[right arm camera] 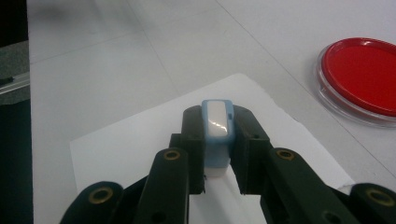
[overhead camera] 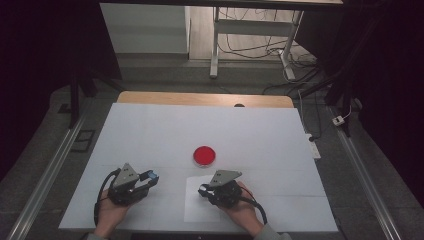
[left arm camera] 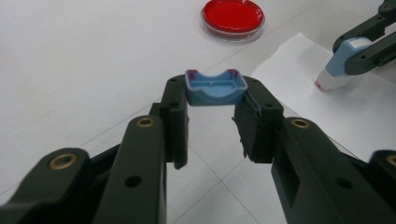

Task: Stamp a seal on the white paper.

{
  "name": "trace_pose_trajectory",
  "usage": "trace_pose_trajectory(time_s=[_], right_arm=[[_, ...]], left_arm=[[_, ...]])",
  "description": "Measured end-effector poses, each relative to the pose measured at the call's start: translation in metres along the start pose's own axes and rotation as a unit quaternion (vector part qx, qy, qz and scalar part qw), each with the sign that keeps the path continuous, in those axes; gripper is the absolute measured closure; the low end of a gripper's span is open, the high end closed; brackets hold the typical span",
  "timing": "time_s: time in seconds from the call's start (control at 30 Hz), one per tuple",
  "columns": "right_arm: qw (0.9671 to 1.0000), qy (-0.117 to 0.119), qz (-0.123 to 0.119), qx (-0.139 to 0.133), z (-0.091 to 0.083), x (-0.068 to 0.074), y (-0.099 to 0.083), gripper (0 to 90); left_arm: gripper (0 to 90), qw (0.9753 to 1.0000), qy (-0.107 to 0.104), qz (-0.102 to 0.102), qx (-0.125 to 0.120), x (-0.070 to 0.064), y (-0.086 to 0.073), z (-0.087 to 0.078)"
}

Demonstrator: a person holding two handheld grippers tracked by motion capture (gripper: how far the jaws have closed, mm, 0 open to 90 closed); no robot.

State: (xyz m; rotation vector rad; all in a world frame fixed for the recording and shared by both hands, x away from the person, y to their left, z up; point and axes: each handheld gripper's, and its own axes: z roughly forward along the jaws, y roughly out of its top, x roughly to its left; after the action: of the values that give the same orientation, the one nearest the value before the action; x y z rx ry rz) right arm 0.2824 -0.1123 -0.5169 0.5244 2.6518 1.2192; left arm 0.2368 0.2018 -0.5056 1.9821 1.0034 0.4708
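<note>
From the high view, the left tool [overhead camera: 150,181] and right tool [overhead camera: 204,191] work side by side on the white table [overhead camera: 150,130], a round red-filled clear dish [overhead camera: 204,155] just ahead.

The left gripper view has its tool clenched on a small blue plastic cap [left arm camera: 215,87], kept aside.

In the right gripper view, that tool grips a blue-and-white stamp body [right arm camera: 216,132], tip down on a white paper sheet [right arm camera: 140,135], apparently for stamping.

One camera sits high above the desk [overhead camera: 150,130] and looks forward and down. Two more ride low and close, each just behind its own claw. All three see the red dish [overhead camera: 204,155], and probably the same paper [right arm camera: 154,126].
</note>
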Motion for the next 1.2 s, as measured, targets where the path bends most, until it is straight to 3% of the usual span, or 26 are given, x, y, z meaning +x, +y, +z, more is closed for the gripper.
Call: trace_pose_trajectory(time_s=[1.2], right_arm=[[1.0000,0.002,0.004,0.000,-0.0006,-0.0008,-0.0005,75.9]], left_arm=[[65.1,1.0000,0.002,-0.002,-0.002,0.0012,-0.0001,-0.0011]])
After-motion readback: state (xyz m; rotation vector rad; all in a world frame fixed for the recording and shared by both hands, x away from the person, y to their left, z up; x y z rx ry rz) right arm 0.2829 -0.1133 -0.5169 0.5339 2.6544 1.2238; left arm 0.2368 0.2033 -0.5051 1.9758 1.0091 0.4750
